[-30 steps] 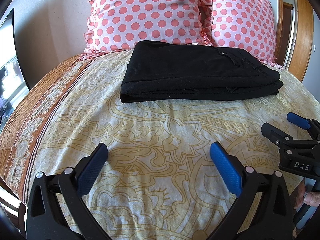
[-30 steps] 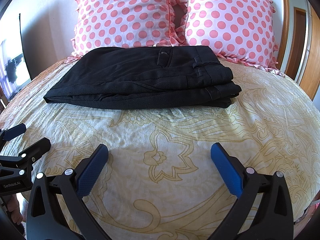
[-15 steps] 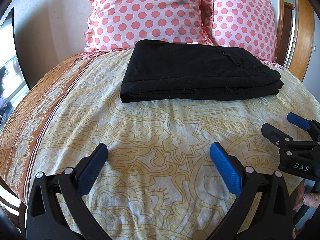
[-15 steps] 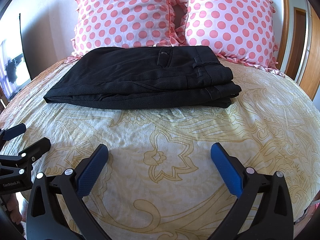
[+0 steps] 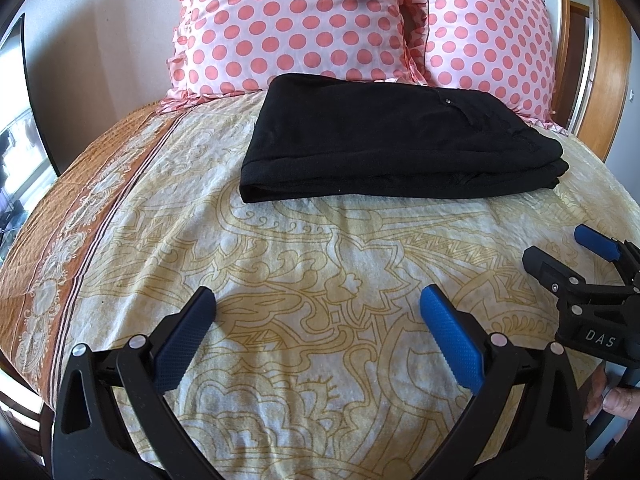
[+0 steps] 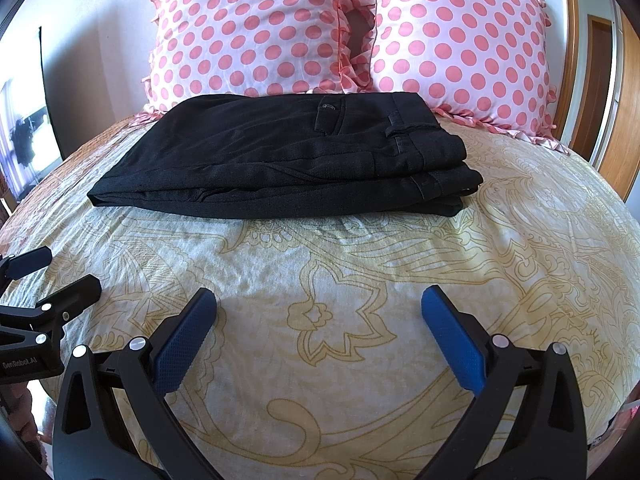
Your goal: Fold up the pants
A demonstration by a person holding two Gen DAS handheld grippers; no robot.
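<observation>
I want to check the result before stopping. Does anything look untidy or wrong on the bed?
Nothing stands out. The black pants lie folded on the bedspread before the pillows; the layers are only slightly offset at the waistband end.

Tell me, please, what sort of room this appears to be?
Most likely a bedroom: folded black pants lie on a bed's patterned bedspread, with two pink polka-dot pillows behind.

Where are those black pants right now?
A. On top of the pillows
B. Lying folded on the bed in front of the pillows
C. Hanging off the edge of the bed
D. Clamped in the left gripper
B: the pants lie folded on the bedspread, before the pillows; both grippers are open and empty.
</observation>
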